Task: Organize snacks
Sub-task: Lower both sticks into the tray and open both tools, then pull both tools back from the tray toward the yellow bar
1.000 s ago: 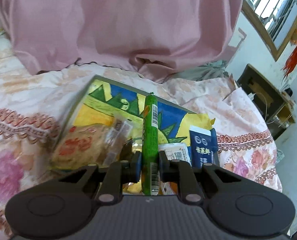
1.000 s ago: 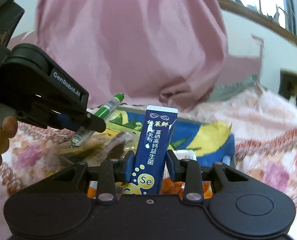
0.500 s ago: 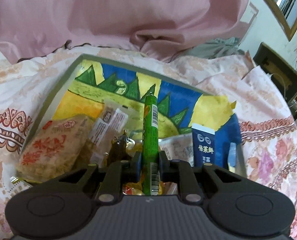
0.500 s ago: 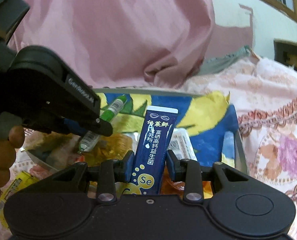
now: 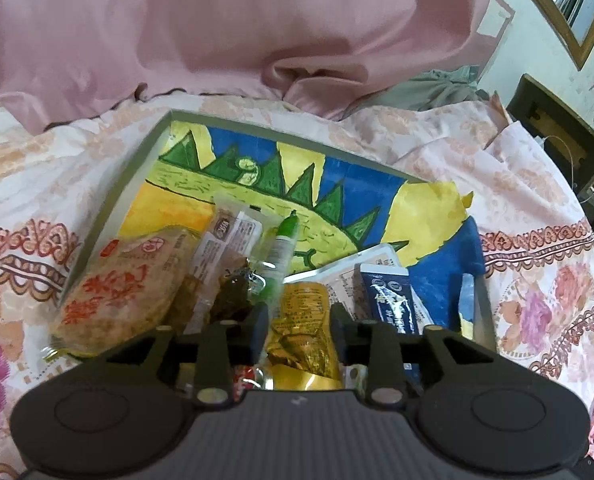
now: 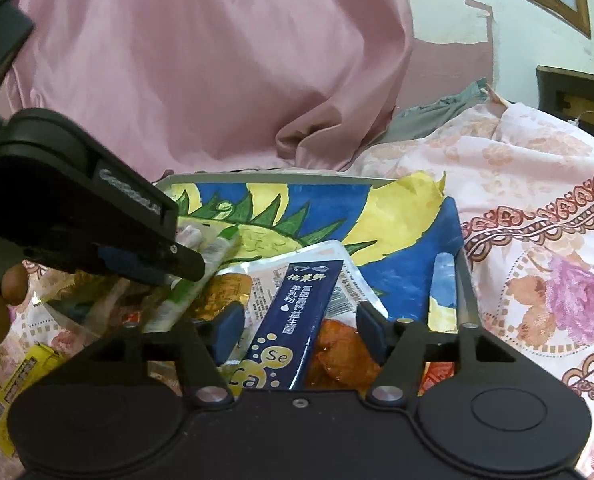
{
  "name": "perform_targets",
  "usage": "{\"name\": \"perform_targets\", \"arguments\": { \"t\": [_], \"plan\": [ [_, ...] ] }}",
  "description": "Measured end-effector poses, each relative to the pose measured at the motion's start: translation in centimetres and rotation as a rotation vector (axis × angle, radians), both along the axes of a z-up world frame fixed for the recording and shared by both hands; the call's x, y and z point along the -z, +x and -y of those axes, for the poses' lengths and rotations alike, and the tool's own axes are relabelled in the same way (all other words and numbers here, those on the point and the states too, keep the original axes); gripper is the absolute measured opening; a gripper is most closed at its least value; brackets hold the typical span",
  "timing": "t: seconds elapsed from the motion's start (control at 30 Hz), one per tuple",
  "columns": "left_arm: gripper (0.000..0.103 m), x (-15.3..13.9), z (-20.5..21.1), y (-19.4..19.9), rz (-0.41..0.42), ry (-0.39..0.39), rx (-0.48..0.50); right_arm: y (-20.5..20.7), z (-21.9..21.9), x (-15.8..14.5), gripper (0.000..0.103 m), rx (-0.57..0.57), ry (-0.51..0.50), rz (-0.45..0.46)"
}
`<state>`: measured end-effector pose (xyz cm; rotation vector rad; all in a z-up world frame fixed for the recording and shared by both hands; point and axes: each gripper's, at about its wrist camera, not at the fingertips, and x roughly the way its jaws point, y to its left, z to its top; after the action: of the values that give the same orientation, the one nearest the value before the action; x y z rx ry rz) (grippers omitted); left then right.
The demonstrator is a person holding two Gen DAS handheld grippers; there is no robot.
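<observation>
The near half of the tray (image 5: 109,216) is crowded with snack packets (image 5: 121,292), a green stick (image 5: 279,256) and a blue sachet (image 6: 297,312). The far half, with its painted lining (image 5: 337,168), is left bare. Beyond it, passage is blocked by pink fabric (image 5: 237,28).

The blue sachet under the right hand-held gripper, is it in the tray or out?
In: blue sachet lies on snack packets inside tray.

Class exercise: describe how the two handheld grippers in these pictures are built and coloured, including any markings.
Both the left gripper and the right gripper are matte black, with two round discs on a ribbed grey-black body, silver pivot screws and blue-padded fingers. The left one's side bears white lettering, blurred here.
</observation>
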<state>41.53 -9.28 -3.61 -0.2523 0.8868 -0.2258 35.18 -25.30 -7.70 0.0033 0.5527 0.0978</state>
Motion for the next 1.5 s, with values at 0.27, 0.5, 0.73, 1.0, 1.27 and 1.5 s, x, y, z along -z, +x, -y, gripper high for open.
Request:
{"name": "perform_targets", "arguments": {
  "t": [0.27, 0.5, 0.73, 1.0, 1.27, 1.5],
  "plan": [
    [0.060, -3.6, -1.2, -3.8, 0.092, 0.013, 0.012, -1.9, 0.6, -2.7, 0.084, 0.017, 0.032, 0.047],
    [0.085, -6.1, -2.7, -8.5, 0.177, 0.079, -0.049, -5.0, 1.0, -5.4, 0.098, 0.013, 0.040, 0.093],
    [0.097, -7.7, -5.8, -13.7, 0.229, 0.126, -0.139, -9.1, 0.9, -7.7, 0.102, 0.005, 0.045, 0.143],
    [0.102, -7.2, -8.4, -20.5, 0.271, 0.190, -0.200, -14.2, 0.3, -9.0, 0.102, -0.016, 0.046, 0.163],
    [0.102, -5.2, -10.8, -26.2, 0.248, 0.187, -0.264, -20.1, 0.1, -8.4, 0.102, -0.006, 0.058, 0.138],
    [0.102, -4.3, -11.2, -30.1, 0.263, 0.237, -0.258, -23.9, -0.7, -8.0, 0.102, 0.008, 0.046, 0.131]
  ]
}}
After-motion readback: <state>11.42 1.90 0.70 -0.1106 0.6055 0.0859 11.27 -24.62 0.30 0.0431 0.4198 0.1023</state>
